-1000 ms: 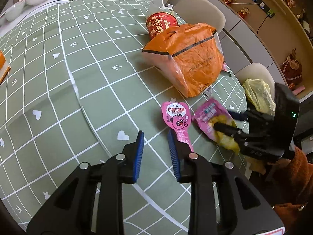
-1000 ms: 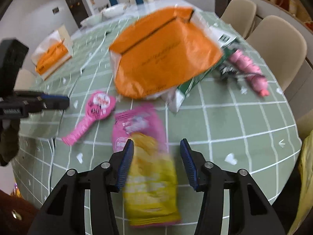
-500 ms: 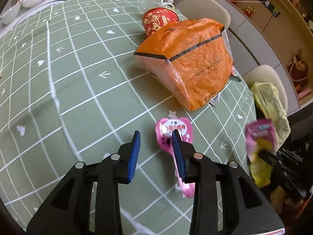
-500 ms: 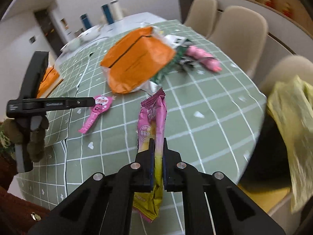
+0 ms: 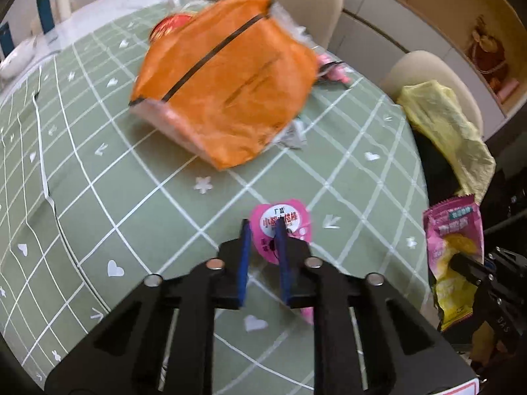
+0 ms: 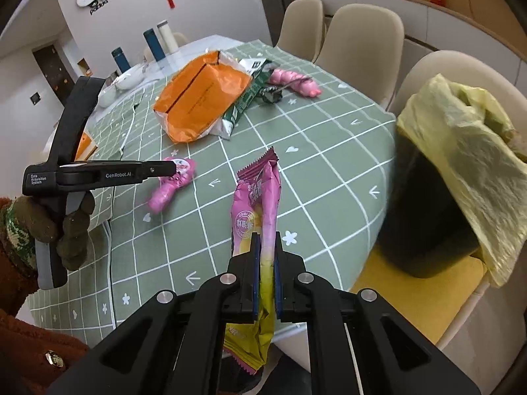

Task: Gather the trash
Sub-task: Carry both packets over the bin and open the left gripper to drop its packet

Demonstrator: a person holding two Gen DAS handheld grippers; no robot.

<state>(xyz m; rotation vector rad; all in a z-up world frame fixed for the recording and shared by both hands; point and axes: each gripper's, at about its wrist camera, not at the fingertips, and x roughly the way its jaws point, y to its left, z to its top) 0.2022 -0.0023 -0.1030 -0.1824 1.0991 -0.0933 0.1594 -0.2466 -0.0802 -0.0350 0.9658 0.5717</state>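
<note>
My right gripper (image 6: 265, 250) is shut on a pink and yellow snack packet (image 6: 255, 204) and holds it upright above the table edge; the packet also shows in the left wrist view (image 5: 453, 247). My left gripper (image 5: 262, 235) is open, its fingers straddling the round head of a pink lollipop-shaped wrapper (image 5: 280, 227) lying on the green checked tablecloth (image 5: 82, 197). In the right wrist view the left gripper (image 6: 171, 167) tips sit at that wrapper (image 6: 174, 184). A black bin lined with a yellow bag (image 6: 461, 151) stands on a chair at the right.
A big orange plastic bag (image 5: 224, 79) lies in the middle of the table (image 6: 204, 98), with a green and white packet (image 6: 245, 102) and a pink wrapper (image 6: 294, 82) behind it. Beige chairs (image 6: 359, 33) ring the far side. Bottles (image 6: 153, 42) stand at the back.
My right gripper lifted the snack packet off the table and carried it right toward the bin. My left gripper moved forward and lower over the pink lollipop wrapper.
</note>
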